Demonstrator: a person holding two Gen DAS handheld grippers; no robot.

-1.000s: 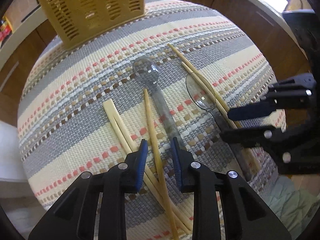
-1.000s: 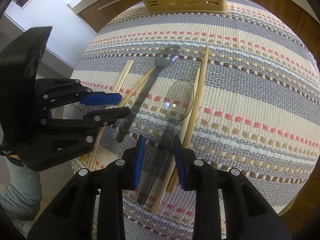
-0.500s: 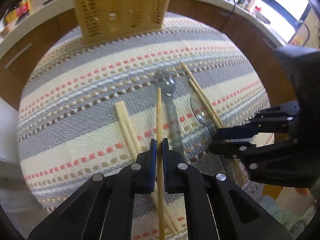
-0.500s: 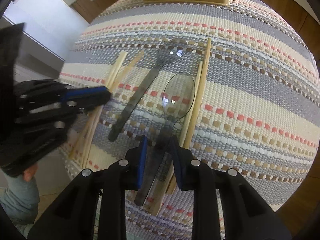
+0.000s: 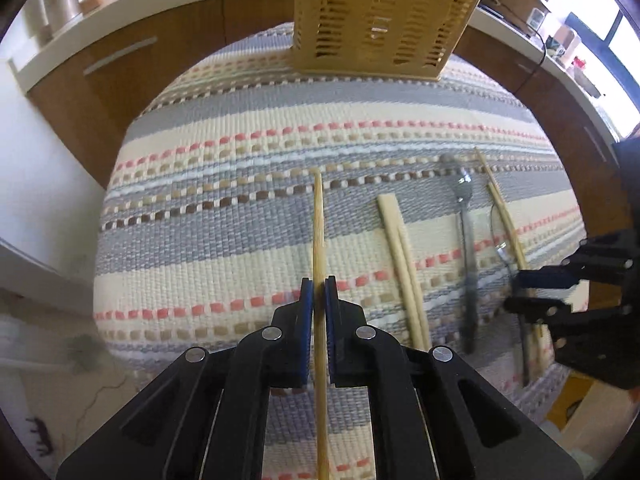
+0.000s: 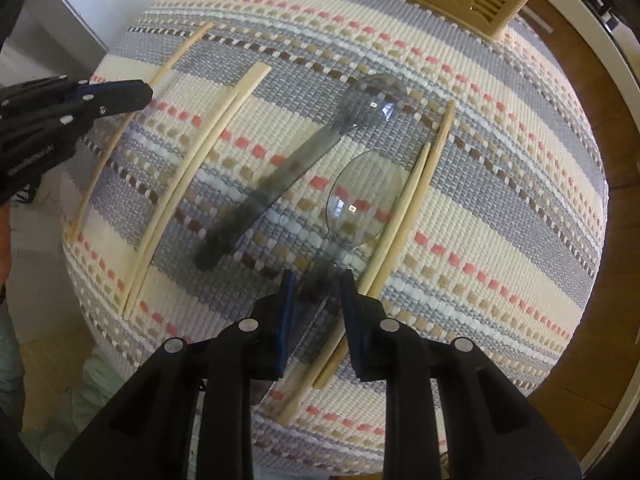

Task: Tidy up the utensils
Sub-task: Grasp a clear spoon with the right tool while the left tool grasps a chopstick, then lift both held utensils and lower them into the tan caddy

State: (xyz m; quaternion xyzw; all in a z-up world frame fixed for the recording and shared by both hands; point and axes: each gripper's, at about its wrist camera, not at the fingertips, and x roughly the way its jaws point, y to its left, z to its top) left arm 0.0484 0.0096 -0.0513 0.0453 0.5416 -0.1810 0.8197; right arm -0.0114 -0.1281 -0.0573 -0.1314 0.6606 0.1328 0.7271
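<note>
My left gripper [image 5: 319,280] is shut on a bamboo chopstick [image 5: 318,220], held just above the striped mat [image 5: 240,240]; it also shows at the left of the right wrist view [image 6: 148,94]. My right gripper [image 6: 318,276] points down over the handle of a clear spoon [image 6: 364,200]. Its jaws are closing with the handle between them, and a gap still shows beside the pads. A grey spoon [image 6: 300,160] lies to the left of the clear one. Two bamboo chopsticks [image 6: 416,192] lie against the clear spoon's right side. A pale chopstick pair [image 6: 200,168] rests farther left.
A yellow slotted basket [image 5: 380,20] stands at the far edge of the mat. Brown cabinets [image 5: 120,64] with a white counter curve behind the table. The mat's front edge drops off close under both grippers.
My left gripper closed on the bamboo chopstick and carried it to the left, away from the other utensils. My right gripper moved over the clear spoon's handle and its jaws narrowed.
</note>
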